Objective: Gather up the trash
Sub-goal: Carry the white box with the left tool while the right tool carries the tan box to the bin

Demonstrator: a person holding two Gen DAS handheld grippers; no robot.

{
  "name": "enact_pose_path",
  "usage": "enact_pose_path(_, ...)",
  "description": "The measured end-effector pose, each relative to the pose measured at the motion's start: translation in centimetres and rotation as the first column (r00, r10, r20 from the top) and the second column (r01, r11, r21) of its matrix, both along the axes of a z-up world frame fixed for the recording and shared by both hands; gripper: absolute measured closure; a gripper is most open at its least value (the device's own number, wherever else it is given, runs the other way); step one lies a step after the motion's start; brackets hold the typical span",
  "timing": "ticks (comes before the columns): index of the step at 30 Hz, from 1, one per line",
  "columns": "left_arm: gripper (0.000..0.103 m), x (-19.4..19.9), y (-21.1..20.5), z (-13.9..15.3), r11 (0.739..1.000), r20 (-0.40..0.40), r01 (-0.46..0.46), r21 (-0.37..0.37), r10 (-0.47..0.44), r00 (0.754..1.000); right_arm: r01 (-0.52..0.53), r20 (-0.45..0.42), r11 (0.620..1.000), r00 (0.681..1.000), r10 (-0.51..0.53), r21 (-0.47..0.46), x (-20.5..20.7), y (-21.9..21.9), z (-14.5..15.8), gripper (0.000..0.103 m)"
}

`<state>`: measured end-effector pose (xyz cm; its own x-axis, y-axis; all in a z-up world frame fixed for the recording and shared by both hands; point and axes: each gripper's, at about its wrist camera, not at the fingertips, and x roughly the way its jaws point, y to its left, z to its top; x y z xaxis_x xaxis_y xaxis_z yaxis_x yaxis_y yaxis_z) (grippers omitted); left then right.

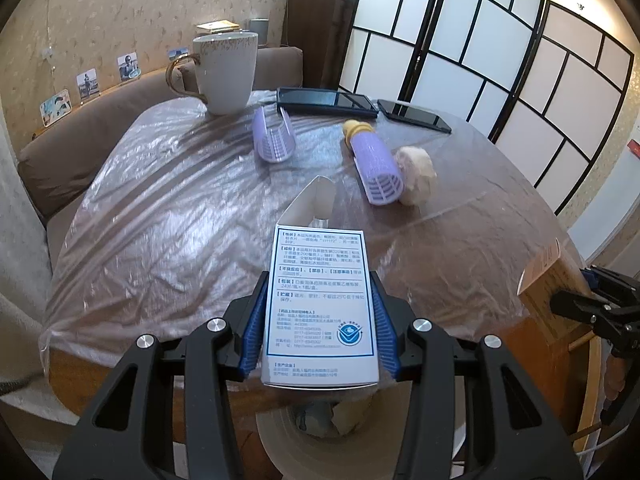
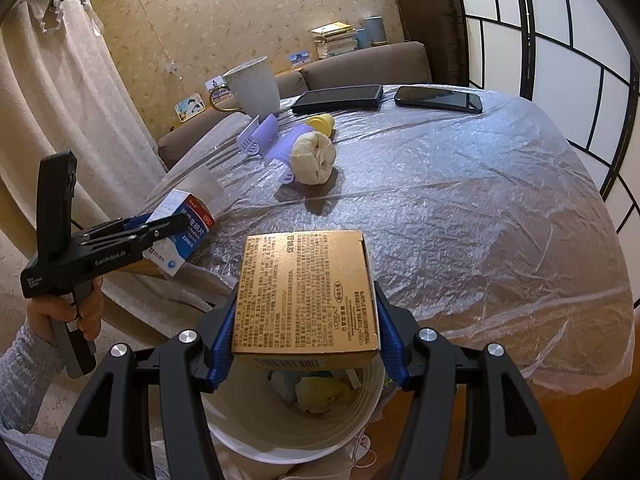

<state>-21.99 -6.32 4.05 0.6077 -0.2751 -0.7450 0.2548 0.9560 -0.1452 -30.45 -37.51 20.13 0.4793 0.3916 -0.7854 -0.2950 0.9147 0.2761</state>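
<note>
**A:** ok so what's each claw got right now?

**B:** left claw (image 1: 320,320) is clamped on a white medicine box (image 1: 320,304), blue pads pressed to both sides, top flap hanging open. right claw (image 2: 306,332) is squeezed on a gold carton (image 2: 306,292), jaws roughly halfway apart because the carton's wide.

**A:** and where are they?

**B:** both are off the near edge of the tabletop (image 2: 480,208), and each box sits right above a white bin (image 2: 288,432) on the floor. bin already has some crumpled scraps in it.

**A:** anything left up there?

**B:** yeah, a wadded tissue (image 2: 314,158) near the middle, touching a purple hair roller (image 1: 378,170), with a second roller (image 1: 274,136) nearby. toward the far edge there's a mug (image 1: 226,74) and two phones (image 1: 328,101) lying side by side.
</note>
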Motion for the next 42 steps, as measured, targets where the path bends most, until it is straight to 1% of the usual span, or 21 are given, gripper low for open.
enact_pose_path(9, 0.055, -1.8, -0.4, -0.7, 1.000, -0.014, 0.004, -0.008, -0.004, 1.000, -0.015, -0.016, 1.000, 1.000, 0.015, -0.003, -1.4, 0.5, -0.2, 0.045)
enact_pose_path(19, 0.055, -3.3, -0.9, 0.1, 0.999, -0.001, 0.035, -0.010, -0.035, 0.999, -0.036, -0.019, 0.999, 0.999, 0.036, -0.002, -2.4, 0.9, -0.2, 0.045)
enact_pose_path(24, 0.055, -4.2, -1.4, 0.4, 0.998, 0.001, 0.057, 0.004, -0.057, 0.998, -0.040, -0.033, 0.999, 0.999, 0.040, -0.001, -2.4, 1.1, -0.7, 0.045)
enact_pose_path(30, 0.055, -5.2, -2.0, -0.2, 0.996, -0.017, 0.084, 0.020, -0.084, 0.996, -0.066, -0.047, 0.998, 0.997, 0.065, -0.009, -2.9, 1.7, -1.6, 0.045)
enact_pose_path(35, 0.056, -5.7, -2.3, -0.5, 0.995, -0.027, 0.093, 0.029, -0.092, 0.995, -0.101, -0.052, 0.995, 0.993, 0.101, 0.004, -3.6, 1.9, -2.3, 0.045)
enact_pose_path(42, 0.056, -6.4, -2.9, -0.7, 0.993, -0.035, 0.113, 0.040, -0.112, 0.993, -0.113, -0.073, 0.993, 0.991, 0.114, 0.013, -4.7, 1.8, -3.2, 0.045)
